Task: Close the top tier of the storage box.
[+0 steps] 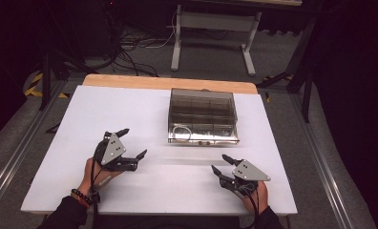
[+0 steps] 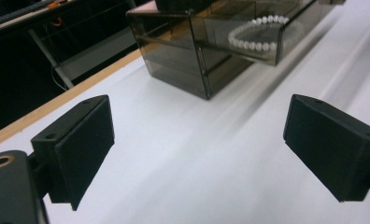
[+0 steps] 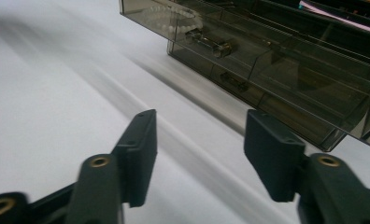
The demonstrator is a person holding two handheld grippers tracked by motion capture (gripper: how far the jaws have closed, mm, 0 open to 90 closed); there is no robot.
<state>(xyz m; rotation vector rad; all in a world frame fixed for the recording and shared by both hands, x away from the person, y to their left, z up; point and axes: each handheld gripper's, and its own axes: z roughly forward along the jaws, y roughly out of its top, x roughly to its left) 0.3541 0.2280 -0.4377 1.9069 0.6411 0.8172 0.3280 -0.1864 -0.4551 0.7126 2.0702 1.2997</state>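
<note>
Smoked drawer box (image 1: 203,116) sits mid-table toward the far edge, top drawer pulled out, bead bracelet (image 2: 258,33) inside; left gripper (image 1: 132,142) wide, right gripper (image 1: 219,163) half-spread, both empty on the white table (image 1: 106,109), likely staged either side for the drawer.

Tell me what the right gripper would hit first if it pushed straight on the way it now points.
Probably the smoky clear drawer box: the right gripper, jaws open on nothing, faces its pulled-out upper drawer across bare white table. Depth is unclear.
</note>
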